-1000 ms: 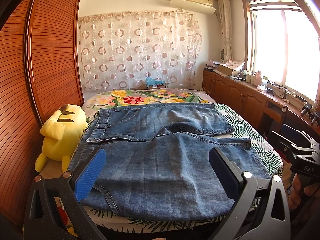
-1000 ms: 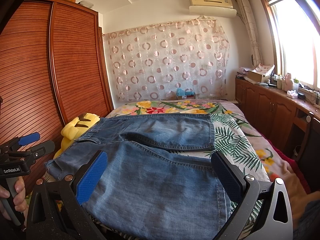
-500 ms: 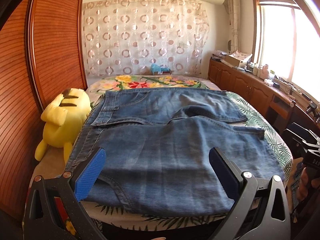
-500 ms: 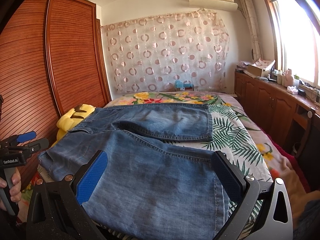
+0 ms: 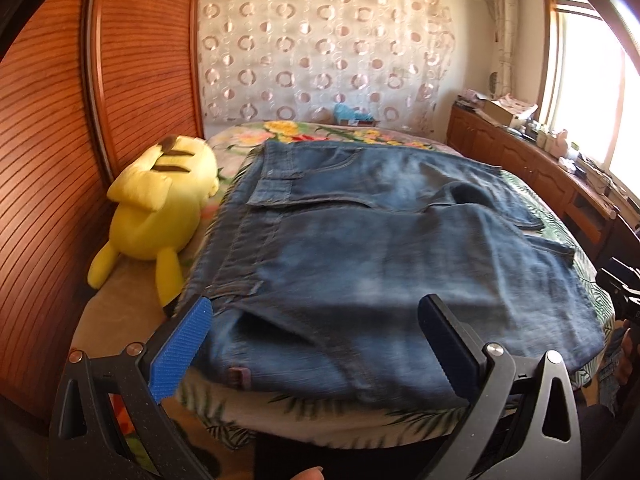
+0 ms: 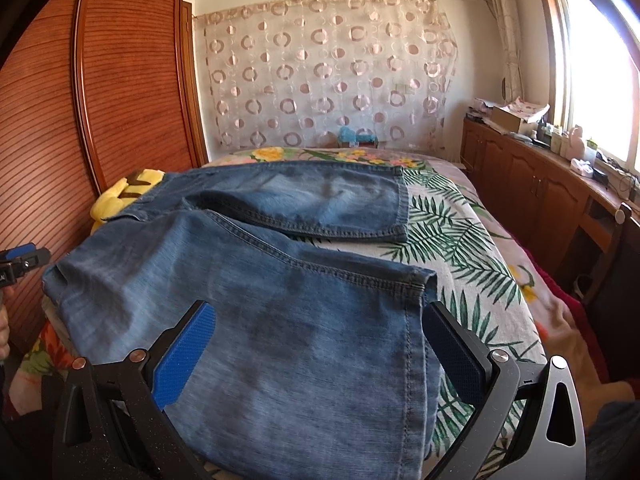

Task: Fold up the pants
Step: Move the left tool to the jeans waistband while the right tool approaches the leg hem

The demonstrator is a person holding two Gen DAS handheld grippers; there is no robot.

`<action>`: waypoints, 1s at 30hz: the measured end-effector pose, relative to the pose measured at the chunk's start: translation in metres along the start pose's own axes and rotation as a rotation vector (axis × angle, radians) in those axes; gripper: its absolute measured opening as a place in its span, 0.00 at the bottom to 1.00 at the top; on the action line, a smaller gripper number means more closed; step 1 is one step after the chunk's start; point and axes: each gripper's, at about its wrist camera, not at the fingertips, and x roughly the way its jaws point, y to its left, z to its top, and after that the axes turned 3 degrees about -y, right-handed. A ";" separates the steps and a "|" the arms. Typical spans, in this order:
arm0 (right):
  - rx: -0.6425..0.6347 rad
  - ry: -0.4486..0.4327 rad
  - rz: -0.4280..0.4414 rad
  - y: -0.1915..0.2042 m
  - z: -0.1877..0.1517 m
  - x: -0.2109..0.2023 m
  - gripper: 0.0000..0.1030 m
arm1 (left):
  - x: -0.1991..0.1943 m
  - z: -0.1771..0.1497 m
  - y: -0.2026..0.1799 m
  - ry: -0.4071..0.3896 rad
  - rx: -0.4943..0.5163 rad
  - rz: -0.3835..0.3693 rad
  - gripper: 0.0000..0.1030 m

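Blue denim pants (image 5: 360,240) lie spread flat on the bed, waistband toward the left, both legs stretching right. The near leg (image 6: 280,320) ends in a hem at the right; the far leg (image 6: 320,204) lies behind it. My left gripper (image 5: 316,344) stands open just above the near edge of the pants at the waist end, nothing between its fingers. My right gripper (image 6: 320,354) is open over the near leg close to its hem, the fabric lying under the gap, not pinched.
A yellow plush toy (image 5: 160,204) lies against the wooden wardrobe (image 5: 60,120) left of the pants. The floral bedsheet (image 6: 460,240) shows on the right. Wooden cabinets (image 6: 532,184) run under the window. The left gripper (image 6: 20,260) shows at the right wrist view's left edge.
Both grippers have come down and nearer to the bed's front edge, so the pants fill more of each view. The pants have not moved.
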 end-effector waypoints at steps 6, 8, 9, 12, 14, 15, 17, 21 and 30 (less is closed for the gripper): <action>-0.001 0.046 -0.032 -0.013 -0.007 0.001 1.00 | 0.006 -0.007 0.036 0.023 -0.067 0.014 1.00; -0.001 0.066 -0.044 -0.016 -0.012 -0.001 1.00 | 0.007 -0.008 0.045 0.027 -0.082 0.013 0.97; -0.001 0.074 -0.047 -0.016 -0.012 -0.002 1.00 | 0.008 -0.009 0.049 0.028 -0.085 0.017 0.93; 0.005 0.094 -0.059 -0.017 -0.015 -0.008 1.00 | 0.009 -0.011 0.060 0.032 -0.093 0.038 0.92; 0.011 0.101 -0.061 -0.016 -0.015 -0.014 1.00 | 0.010 -0.013 0.065 0.038 -0.102 0.034 0.86; 0.013 0.104 -0.062 -0.016 -0.015 -0.016 1.00 | 0.012 -0.016 0.068 0.046 -0.108 0.036 0.84; 0.014 0.112 -0.063 -0.016 -0.016 -0.020 1.00 | 0.015 -0.021 0.073 0.060 -0.119 0.041 0.79; 0.012 0.132 -0.067 -0.016 -0.020 -0.027 1.00 | 0.022 -0.034 0.082 0.098 -0.159 0.032 0.64; 0.014 0.177 -0.075 -0.020 -0.032 -0.053 0.99 | 0.028 -0.044 0.087 0.115 -0.208 0.041 0.62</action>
